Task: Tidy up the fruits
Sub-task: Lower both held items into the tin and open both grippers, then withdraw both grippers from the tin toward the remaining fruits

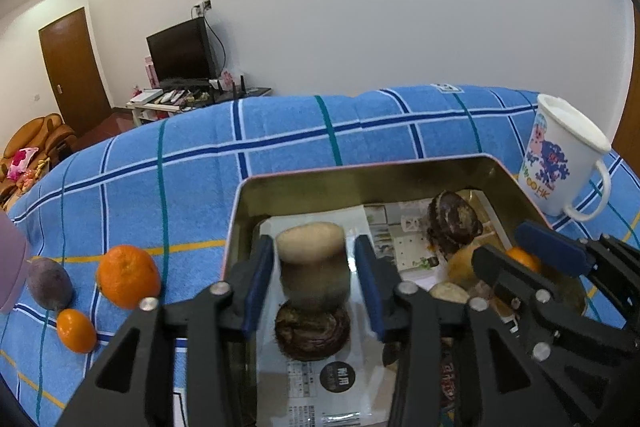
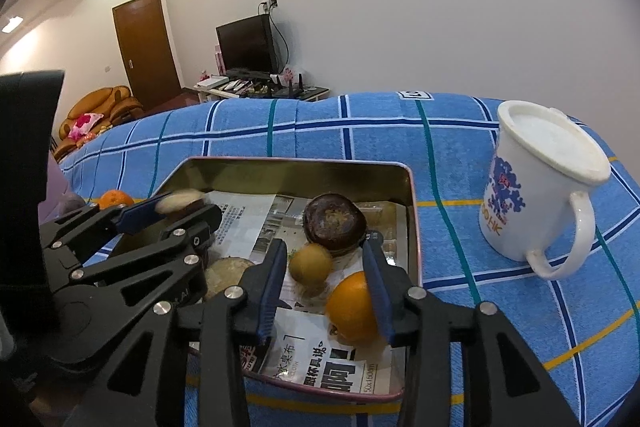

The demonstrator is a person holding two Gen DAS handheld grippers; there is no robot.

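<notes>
A metal tin (image 1: 400,171) lined with newspaper sits on the blue checked cloth; it also shows in the right wrist view (image 2: 288,163). My left gripper (image 1: 314,267) is open over the tin. A blurred beige-brown fruit (image 1: 312,259) is between its pads, above a dark brown fruit (image 1: 312,331). My right gripper (image 2: 326,283) is open over the tin's near right corner, beside an orange (image 2: 352,307), a small yellow fruit (image 2: 310,263) and a dark fruit (image 2: 334,221). Outside the tin lie two oranges (image 1: 128,281) (image 1: 76,331) and a purple fruit (image 1: 50,283).
A white lidded mug (image 2: 540,187) with a blue print stands right of the tin; it also shows in the left wrist view (image 1: 564,163). A pink object (image 1: 10,267) is at the left edge. A TV stand, a door and a sofa are far behind.
</notes>
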